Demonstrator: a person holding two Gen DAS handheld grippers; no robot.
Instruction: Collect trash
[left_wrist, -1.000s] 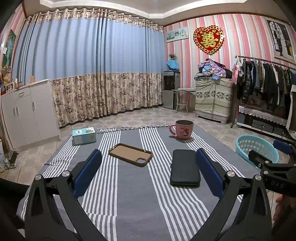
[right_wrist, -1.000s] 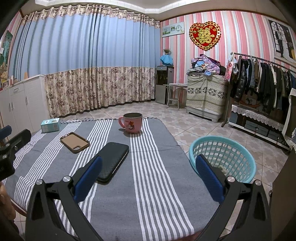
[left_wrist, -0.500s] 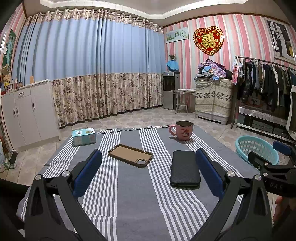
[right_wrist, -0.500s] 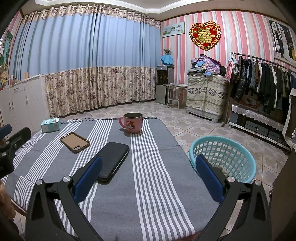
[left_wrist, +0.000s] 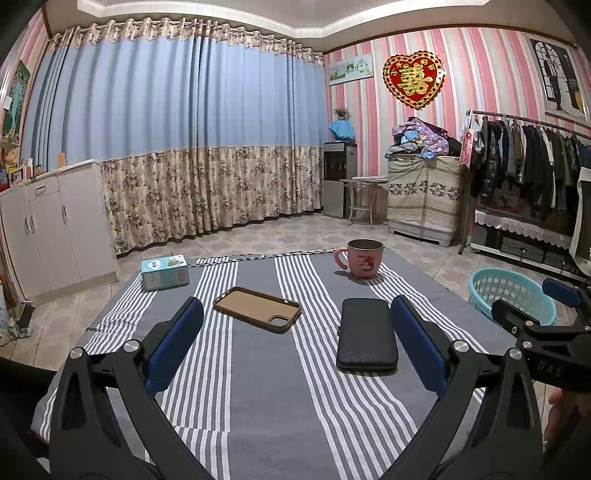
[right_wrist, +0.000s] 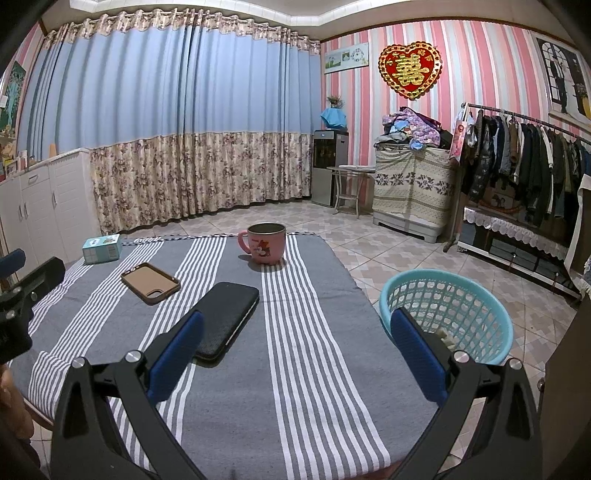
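A turquoise plastic basket (right_wrist: 447, 314) stands on the floor just past the table's right edge, with some pale scraps at its bottom; the left wrist view also shows the basket (left_wrist: 511, 291). My left gripper (left_wrist: 295, 347) hangs open over the near middle of the striped cloth (left_wrist: 258, 387), nothing between its fingers. My right gripper (right_wrist: 295, 350) is open too, over the cloth's near right part, its right finger (right_wrist: 417, 354) in front of the basket. On the cloth lie a brown phone case (left_wrist: 257, 304), a black wallet-like case (left_wrist: 366, 338), a pink mug (left_wrist: 361, 257) and a small teal box (left_wrist: 165, 272).
White cabinets (left_wrist: 51, 225) stand at the left beyond the table. A clothes rack (right_wrist: 524, 162), a covered chest (right_wrist: 412, 195) and a water dispenser (right_wrist: 325, 166) line the far right wall. Tiled floor lies around the table.
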